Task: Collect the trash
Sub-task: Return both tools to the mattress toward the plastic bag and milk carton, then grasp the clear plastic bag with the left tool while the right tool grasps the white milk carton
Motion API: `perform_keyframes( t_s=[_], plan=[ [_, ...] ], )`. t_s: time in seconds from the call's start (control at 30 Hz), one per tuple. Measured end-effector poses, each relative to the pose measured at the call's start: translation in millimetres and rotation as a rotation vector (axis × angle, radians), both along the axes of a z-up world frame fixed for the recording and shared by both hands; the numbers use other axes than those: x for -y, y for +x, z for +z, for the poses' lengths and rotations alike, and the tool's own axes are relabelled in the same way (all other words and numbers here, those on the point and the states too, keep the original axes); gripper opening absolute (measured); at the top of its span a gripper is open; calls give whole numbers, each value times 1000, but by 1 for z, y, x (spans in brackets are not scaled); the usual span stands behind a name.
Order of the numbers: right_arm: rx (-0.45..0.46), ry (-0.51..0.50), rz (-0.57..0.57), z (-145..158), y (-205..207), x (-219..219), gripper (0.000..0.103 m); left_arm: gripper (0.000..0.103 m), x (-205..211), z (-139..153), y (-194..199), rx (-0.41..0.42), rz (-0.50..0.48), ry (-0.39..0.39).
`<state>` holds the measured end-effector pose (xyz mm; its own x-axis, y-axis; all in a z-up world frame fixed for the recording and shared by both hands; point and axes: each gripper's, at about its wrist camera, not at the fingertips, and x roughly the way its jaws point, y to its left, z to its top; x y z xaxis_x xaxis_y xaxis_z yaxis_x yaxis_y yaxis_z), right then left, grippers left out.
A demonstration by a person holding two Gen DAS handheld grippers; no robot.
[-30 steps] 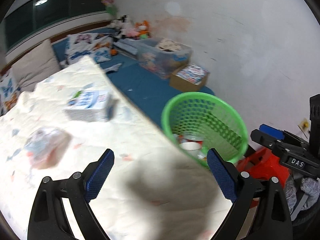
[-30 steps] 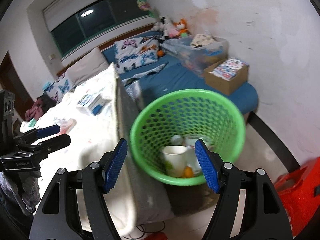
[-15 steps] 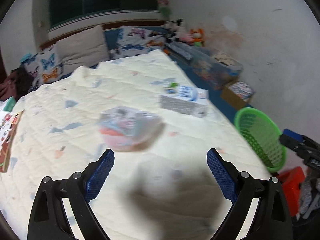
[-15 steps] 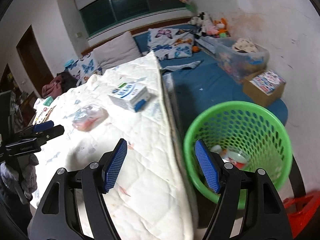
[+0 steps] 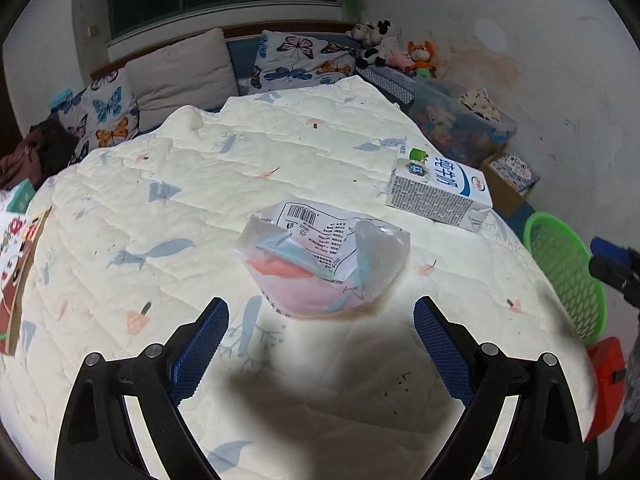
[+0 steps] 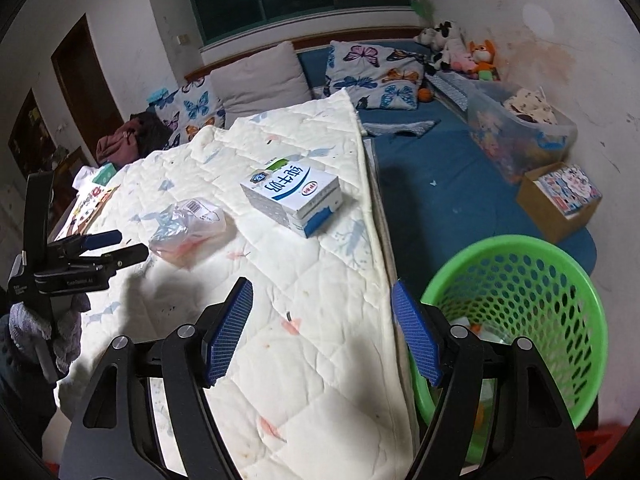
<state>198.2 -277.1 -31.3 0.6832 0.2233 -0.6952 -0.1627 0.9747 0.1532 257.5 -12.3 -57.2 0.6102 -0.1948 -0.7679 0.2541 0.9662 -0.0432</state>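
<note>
Bedroom, white walls, dark window at the far end; bed with a cream quilted cover (image 5: 248, 168) printed with small motifs, butterfly pillows (image 5: 304, 60) and soft toys (image 5: 394, 50) at its head, blue sheet (image 6: 460, 176) exposed to the right of the right hand-held gripper. Green mesh basket (image 6: 520, 304) on the floor at the bed's edge, just right of the right hand-held gripper (image 6: 322, 334); its contents are mostly hidden behind that gripper's right finger and cannot be identified. Clear storage bin (image 6: 520, 132) and cardboard box (image 6: 560, 200) beyond the basket, against the wall. Milk carton (image 6: 292, 196) lying flat on the cover, ahead of the right hand-held gripper, well apart from it. Crumpled clear plastic bag (image 5: 324, 256) with a barcode label, pink and blue contents unclear, lying just ahead of the left hand-held gripper (image 5: 320, 348), centred on its gap, not touched. Both hand-held grippers have their fingers apart, nothing between them.
</note>
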Motion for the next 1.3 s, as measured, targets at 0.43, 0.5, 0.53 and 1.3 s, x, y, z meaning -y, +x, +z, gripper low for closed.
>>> perform_keyframes(
  t_s=[0.43,0.5,0.53,1.3],
  plan=[
    [-32,-62,69,-7,46,-19,72,78,38,-1,10,71,-118,141],
    [-35,-73,84,-8,51,-22,72,77,43,-6,14,67,-126,165],
    [-37,-82,94,-8,55,-24,72,75,44,-8,16,63,-128,174],
    [-87,-303,381,-37,154,-83,78,26,21,-11,15,44,-127,85]
  ],
)
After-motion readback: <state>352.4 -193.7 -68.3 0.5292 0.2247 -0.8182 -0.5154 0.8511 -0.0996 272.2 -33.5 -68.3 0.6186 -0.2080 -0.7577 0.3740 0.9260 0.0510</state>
